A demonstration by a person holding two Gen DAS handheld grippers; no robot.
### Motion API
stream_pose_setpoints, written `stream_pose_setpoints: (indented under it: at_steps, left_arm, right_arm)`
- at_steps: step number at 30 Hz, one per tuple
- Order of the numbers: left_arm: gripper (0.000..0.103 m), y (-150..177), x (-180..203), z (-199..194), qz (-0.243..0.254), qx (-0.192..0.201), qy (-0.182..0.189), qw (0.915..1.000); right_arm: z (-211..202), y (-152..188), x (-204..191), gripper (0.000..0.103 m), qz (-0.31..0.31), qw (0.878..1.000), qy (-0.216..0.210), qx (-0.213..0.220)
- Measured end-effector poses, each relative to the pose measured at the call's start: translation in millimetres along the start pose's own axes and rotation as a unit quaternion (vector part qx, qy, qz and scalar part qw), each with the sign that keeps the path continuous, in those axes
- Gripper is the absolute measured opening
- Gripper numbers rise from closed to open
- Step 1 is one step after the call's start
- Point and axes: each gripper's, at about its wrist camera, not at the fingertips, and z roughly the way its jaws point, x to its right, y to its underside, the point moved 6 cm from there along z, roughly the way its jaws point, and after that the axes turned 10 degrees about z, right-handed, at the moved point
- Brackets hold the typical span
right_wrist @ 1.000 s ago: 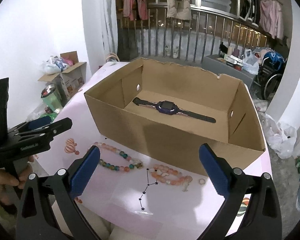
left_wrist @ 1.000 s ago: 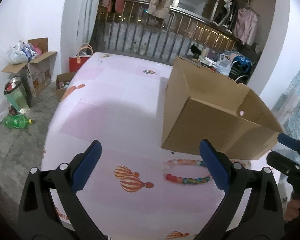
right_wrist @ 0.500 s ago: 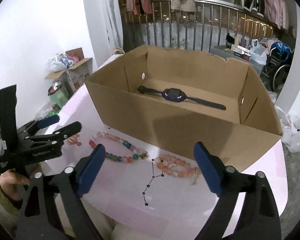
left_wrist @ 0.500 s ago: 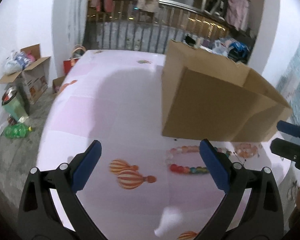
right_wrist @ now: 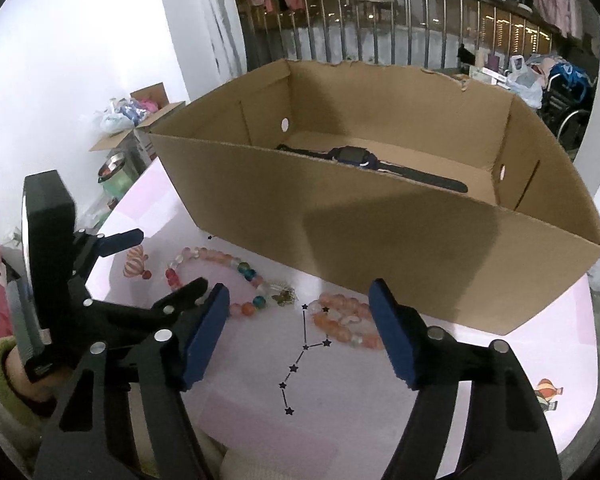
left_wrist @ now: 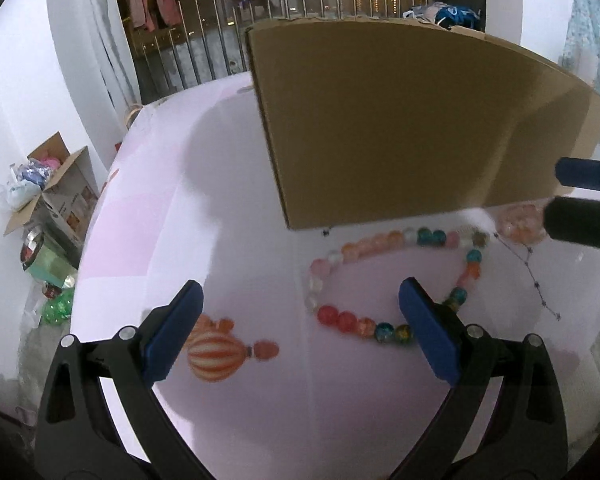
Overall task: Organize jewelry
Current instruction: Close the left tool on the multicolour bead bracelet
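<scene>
Left-wrist view: the left gripper point(left_wrist: 300, 312) hangs low over a pink tablecloth point(left_wrist: 236, 400), jaws spread wide and gripping nothing. Its right blue pad point(left_wrist: 428, 332) sits at the near edge of a multicolored bead bracelet point(left_wrist: 392, 280), partly covering a few beads, though whether it touches them cannot be told. The bracelet lies in an open loop on the cloth just in front of the near corner of a cardboard box point(left_wrist: 400, 120). A printed orange striped balloon point(left_wrist: 214, 354) shows on the cloth near the left pad. At the right edge, the tips of the right gripper point(left_wrist: 584, 200) enter the frame beside a pink bead bracelet point(left_wrist: 518, 220).

Right-wrist view: the right gripper point(right_wrist: 298, 332) is likewise released, its fingers wide apart and holding nothing, poised above the pink bead bracelet point(right_wrist: 346, 322), which rests on the tablecloth point(right_wrist: 340, 420) close to the front wall of the cardboard box point(right_wrist: 380, 240). A printed line of black stars point(right_wrist: 300, 364) runs across the cloth beside it. The multicolored bead bracelet point(right_wrist: 220, 276) lies to the left, with the left gripper point(right_wrist: 160, 264) over its far end. Inside the box, a dark wristwatch point(right_wrist: 364, 162) lies flat on the floor. Beyond the table, an open carton point(right_wrist: 140, 120) of bagged items stands against a white wall.
</scene>
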Motion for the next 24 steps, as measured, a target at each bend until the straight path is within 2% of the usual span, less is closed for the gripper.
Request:
stream_pose_setpoints:
  at_steps: [4, 9, 13, 15, 17, 18, 20, 24]
  left_arm:
    - [0.095, 9, -4, -8, 0.005, -0.006, 0.008, 0.9999]
    - [0.095, 16, -10, -18, 0.014, -0.002, 0.008, 0.9999]
    - [0.094, 12, -10, -26, 0.012, 0.028, 0.016, 0.9994]
    - [0.088, 9, -9, -30, 0.01, 0.041, 0.027, 0.9988]
    - [0.074, 6, -7, -30, 0.007, 0.046, 0.041, 0.998]
    - [0.071, 7, -6, -28, 0.005, 0.043, 0.049, 0.9979]
    - [0.058, 5, -5, -24, 0.003, 0.037, 0.061, 0.9974]
    - [0.043, 6, -3, -16, 0.005, 0.024, 0.08, 0.9965]
  right_arm:
    - [2, 2, -3, 0.064, -0.003, 1.0, -0.012, -0.003]
    - [10, 8, -14, 0.053, -0.003, 0.999, -0.036, -0.024]
    - [23, 11, -25, 0.044, -0.003, 0.997, -0.06, -0.047]
    - [28, 11, -29, 0.04, -0.006, 0.997, -0.062, -0.054]
    - [35, 12, -33, 0.037, -0.01, 0.996, -0.061, -0.062]
    - [36, 12, -33, 0.036, -0.01, 0.996, -0.061, -0.065]
    - [41, 14, -34, 0.033, -0.008, 0.996, -0.059, -0.072]
    - [47, 15, -37, 0.03, -0.01, 0.995, -0.054, -0.081]
